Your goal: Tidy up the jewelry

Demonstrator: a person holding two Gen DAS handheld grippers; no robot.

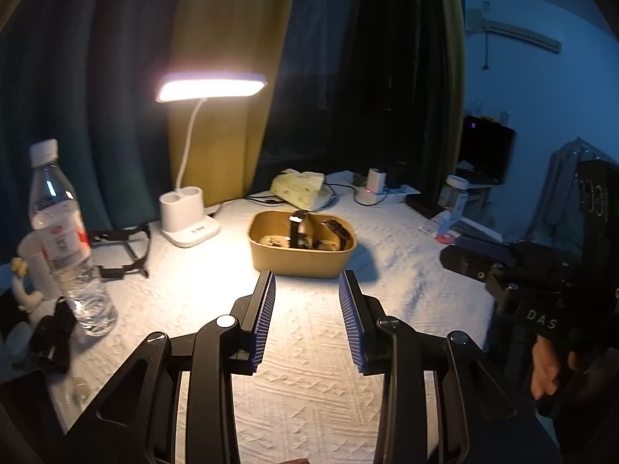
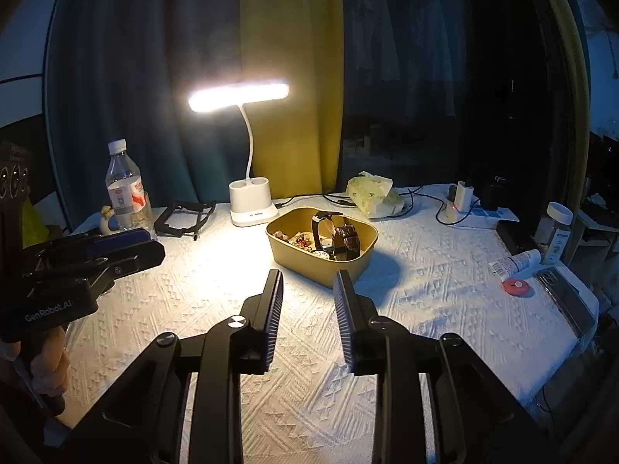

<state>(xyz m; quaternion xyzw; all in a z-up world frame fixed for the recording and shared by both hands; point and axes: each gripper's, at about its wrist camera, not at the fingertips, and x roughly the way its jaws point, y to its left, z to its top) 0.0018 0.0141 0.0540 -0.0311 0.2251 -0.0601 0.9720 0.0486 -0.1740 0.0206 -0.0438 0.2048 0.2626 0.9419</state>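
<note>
A tan rounded tray (image 1: 301,263) (image 2: 329,270) sits on the white textured cloth under the lamp. Inside it lie black-strapped watches (image 2: 329,232) (image 1: 300,230) and small beaded jewelry (image 2: 300,240). My left gripper (image 1: 307,282) hovers just short of the tray's near wall, open, with nothing between its blue pads. My right gripper (image 2: 308,280) hangs a little before the tray's near corner, its jaws apart and empty. Each gripper shows at the edge of the other's view, held by a hand (image 1: 545,367) (image 2: 46,363).
A lit white desk lamp (image 2: 253,203) stands behind the tray. A water bottle (image 1: 65,239) (image 2: 125,189) and a black strap frame (image 2: 185,216) are at the left. A tissue pack (image 2: 371,193), chargers and cables lie at the back. A phone (image 2: 565,297), a tube and a jar sit right.
</note>
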